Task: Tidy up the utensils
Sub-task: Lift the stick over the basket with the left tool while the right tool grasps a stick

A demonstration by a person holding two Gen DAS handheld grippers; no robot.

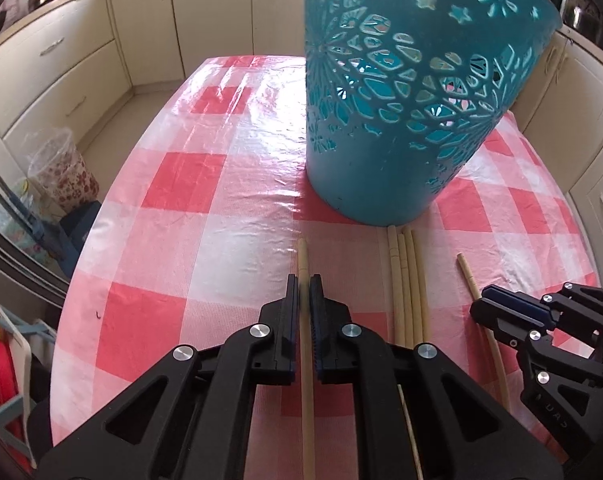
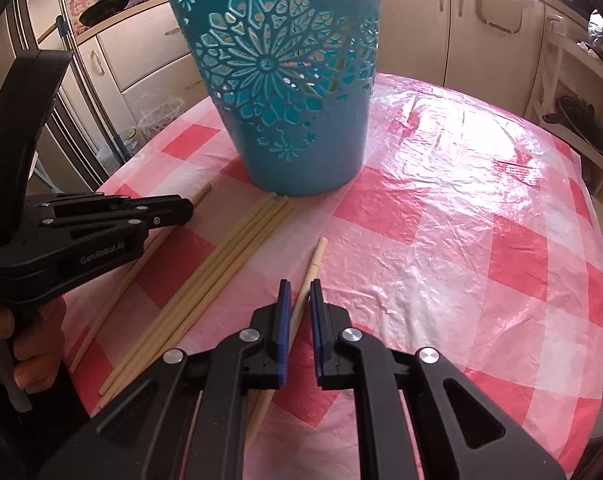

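A tall teal cut-out basket (image 1: 381, 168) (image 2: 301, 148) stands upright on the pink checked tablecloth (image 1: 229, 184). Several pale wooden chopsticks (image 1: 407, 280) (image 2: 221, 264) lie side by side in front of its base. My left gripper (image 1: 303, 280) is shut on a single chopstick (image 1: 302, 258) lying left of that bundle. It also shows from the side in the right wrist view as the left gripper (image 2: 189, 210). My right gripper (image 2: 300, 285) is shut on another chopstick (image 2: 316, 254) lying to the right of the bundle. In the left wrist view the right gripper (image 1: 479, 306) is low on the right.
Cream kitchen cabinets (image 1: 61, 80) surround the table. A floral bin (image 1: 63, 172) stands on the floor to the left, past the table's edge. A person's hand (image 2: 33, 356) holds the left gripper's handle. Glossy bare cloth (image 2: 481, 220) stretches right of the basket.
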